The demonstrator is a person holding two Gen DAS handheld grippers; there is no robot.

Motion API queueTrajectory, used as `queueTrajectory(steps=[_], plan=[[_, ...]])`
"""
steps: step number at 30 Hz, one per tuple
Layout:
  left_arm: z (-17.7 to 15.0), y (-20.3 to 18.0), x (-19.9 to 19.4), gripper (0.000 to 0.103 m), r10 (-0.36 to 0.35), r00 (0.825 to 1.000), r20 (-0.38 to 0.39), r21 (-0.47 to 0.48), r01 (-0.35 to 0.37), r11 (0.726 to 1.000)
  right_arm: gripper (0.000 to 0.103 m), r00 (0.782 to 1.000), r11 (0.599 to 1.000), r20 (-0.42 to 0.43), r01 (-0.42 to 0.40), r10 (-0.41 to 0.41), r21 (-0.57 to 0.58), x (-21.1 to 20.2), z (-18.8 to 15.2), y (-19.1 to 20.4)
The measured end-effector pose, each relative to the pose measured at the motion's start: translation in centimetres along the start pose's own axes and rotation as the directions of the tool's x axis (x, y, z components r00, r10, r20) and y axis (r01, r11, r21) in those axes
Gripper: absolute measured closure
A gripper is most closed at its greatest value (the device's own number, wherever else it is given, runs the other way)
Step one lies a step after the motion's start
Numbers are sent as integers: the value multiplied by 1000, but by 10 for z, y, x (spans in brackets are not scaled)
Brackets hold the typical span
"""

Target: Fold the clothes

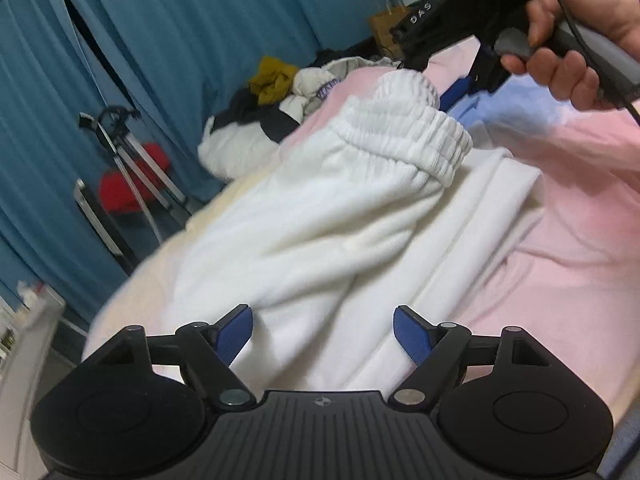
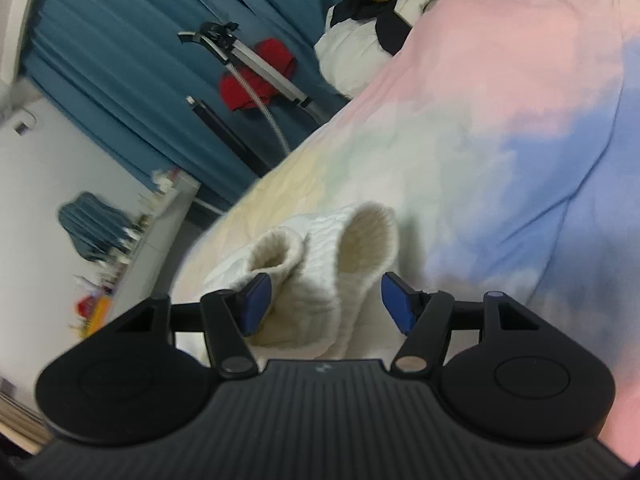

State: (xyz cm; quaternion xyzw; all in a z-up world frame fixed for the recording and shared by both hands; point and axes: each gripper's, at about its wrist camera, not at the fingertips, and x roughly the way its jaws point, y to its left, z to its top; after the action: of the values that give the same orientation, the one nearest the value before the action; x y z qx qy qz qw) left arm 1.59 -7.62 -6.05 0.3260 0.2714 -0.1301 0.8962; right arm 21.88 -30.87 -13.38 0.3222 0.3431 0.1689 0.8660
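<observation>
White fleece trousers (image 1: 320,220) lie soft, light and floppy mid-bed (image 1: 580,208); grip the elastic waistband (image 1: 404,136). Left claw (image 1: 323,330) gapes wide, empty; right claw (image 2: 326,302) straddles it, not pinching.

White fleecy trousers (image 1: 320,232) lie rumpled on the pastel bed (image 1: 560,240), ribbed elastic waistband (image 1: 404,136) raised and curled over, legs folded alongside each other.

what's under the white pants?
The white pants lie on a pastel bedsheet, pink and pale yellow around their edges. Whatever is directly beneath them is covered.
</observation>
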Motion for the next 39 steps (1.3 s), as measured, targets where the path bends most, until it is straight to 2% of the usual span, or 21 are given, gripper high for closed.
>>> queueTrajectory(steps=[2,6,10,15,20,26,29,34,39], plan=[[-3,0,0,28,-6,1000,-1,14,6,1000,39,1000,1000,23,14,-15,20,-8,-1,0],[-3,-4,1,28,-20,999,26,30,19,999,39,995,995,82,-59,52,79,-29,-8,2],[-5,-6,2,28,-40,998,44,15,40,999,38,994,990,100,-66,54,121,-43,-24,7],[-6,-13,-2,28,-51,995,82,25,50,998,38,995,986,97,-47,32,159,-42,-27,3],[-5,-11,-13,28,-91,989,115,-28,95,995,39,996,988,90,-32,18,149,-27,-32,1],[-3,-19,-14,27,-89,989,120,-30,93,995,39,988,969,112,-129,107,211,-4,-37,-7],[-1,-20,-14,27,-80,990,113,-38,84,996,39,976,955,148,-191,160,227,7,-35,-11],[1,-20,-14,27,-64,992,107,-53,70,996,39,969,938,134,-235,207,254,24,-31,-19],[2,-15,-17,27,-52,992,117,-77,62,995,38,911,842,217,-408,350,354,12,-31,-28]])
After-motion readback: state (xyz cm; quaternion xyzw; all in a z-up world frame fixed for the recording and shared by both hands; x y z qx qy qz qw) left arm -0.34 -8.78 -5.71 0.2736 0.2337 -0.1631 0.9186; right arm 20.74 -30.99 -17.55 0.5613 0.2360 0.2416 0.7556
